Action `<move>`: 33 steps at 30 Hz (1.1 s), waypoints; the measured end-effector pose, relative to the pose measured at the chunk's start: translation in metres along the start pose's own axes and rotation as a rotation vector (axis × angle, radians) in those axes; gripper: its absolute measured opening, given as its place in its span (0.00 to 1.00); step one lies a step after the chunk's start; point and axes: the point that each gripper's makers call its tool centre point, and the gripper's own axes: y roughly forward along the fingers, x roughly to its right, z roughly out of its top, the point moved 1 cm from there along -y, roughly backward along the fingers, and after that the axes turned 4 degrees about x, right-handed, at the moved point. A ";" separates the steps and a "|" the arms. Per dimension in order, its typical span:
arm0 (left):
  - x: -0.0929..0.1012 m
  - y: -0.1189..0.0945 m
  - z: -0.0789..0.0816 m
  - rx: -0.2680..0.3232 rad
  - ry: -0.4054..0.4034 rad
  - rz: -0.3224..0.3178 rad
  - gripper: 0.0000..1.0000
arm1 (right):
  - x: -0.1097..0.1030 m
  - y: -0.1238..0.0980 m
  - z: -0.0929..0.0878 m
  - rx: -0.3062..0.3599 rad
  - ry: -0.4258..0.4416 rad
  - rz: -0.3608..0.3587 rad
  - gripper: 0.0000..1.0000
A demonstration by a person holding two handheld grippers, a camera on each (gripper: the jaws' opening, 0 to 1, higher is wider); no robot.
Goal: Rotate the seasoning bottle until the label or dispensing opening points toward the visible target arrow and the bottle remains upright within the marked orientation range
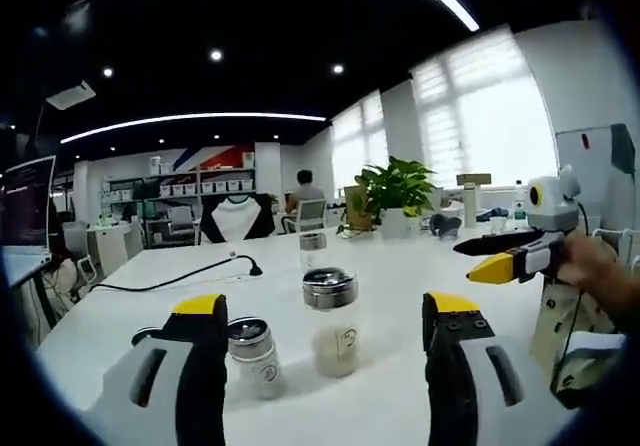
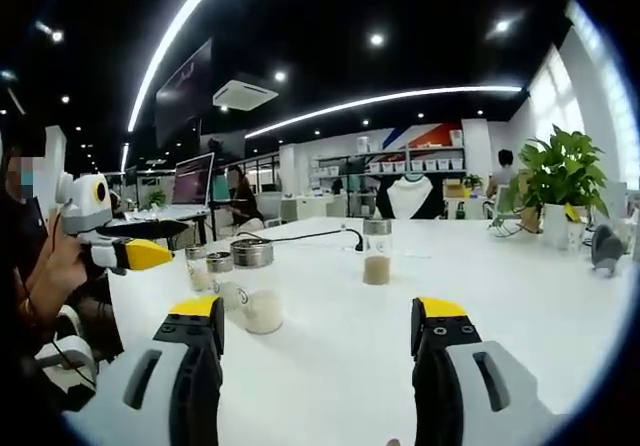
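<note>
Office: monitors (image 2: 193,178), shelves (image 1: 190,186), meeting table (image 2: 340,346).

In front of me a clear glass seasoning bottle with a shiny silver lid (image 1: 333,323) (image 2: 256,284) stands straight up on the white table (image 1: 420,276) (image 2: 330,336). It has pale powder at the bottom and a small round mark on its side. Other little bottles like it stand near it.

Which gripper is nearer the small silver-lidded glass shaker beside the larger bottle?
Left. The left gripper is open beside the small silver-lidded glass shaker; the right gripper hovers farther off, past the larger bottle.
</note>
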 end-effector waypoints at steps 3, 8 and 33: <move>0.005 -0.001 0.003 0.006 -0.001 -0.008 0.84 | 0.000 -0.003 0.000 -0.001 -0.001 -0.006 0.77; 0.006 -0.001 0.008 0.027 -0.024 0.006 0.84 | -0.001 -0.008 0.003 0.017 0.007 -0.006 0.77; 0.007 0.018 0.006 0.037 -0.038 -0.062 0.84 | 0.025 0.007 -0.006 -0.016 0.017 -0.018 0.78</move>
